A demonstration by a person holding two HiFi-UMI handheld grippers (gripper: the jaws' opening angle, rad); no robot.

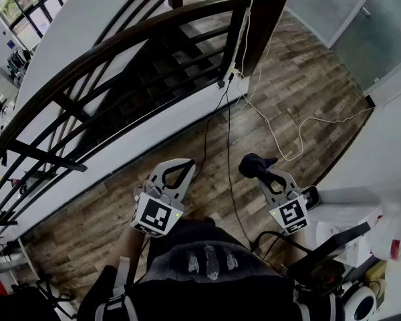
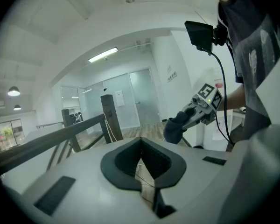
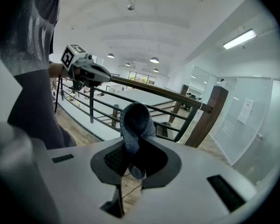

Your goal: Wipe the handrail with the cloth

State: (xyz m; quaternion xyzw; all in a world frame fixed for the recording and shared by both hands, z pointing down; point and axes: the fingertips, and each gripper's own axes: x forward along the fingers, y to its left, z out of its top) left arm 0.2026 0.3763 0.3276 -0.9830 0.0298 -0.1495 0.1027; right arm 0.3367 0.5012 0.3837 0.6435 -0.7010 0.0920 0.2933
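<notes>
One cloth point(image 3: 133, 125): dark grey-blue, knit texture, bunched into a lump. It sits clamped between the jaws of the right gripper point(image 1: 266, 178), with the bulk sticking out past the jaw tips and a short tail hanging behind them. Left gripper point(image 2: 141, 141) has its jaws together, nothing between them, and is held near the right one, on its left. Handrail point(image 1: 120, 39) is dark wood over black metal bars. It runs diagonally ahead of both grippers and ends at a dark wood post point(image 1: 267, 12) ahead of the right gripper; cloth is well apart from the rail, not touching. Floor point(image 1: 294, 92) is wood plank in mixed browns, with a white cable point(image 1: 287, 139) looping across it ahead of the right gripper. Glass partition point(image 1: 334, 5) sits beyond the post; stairs drop away behind the bars.
</notes>
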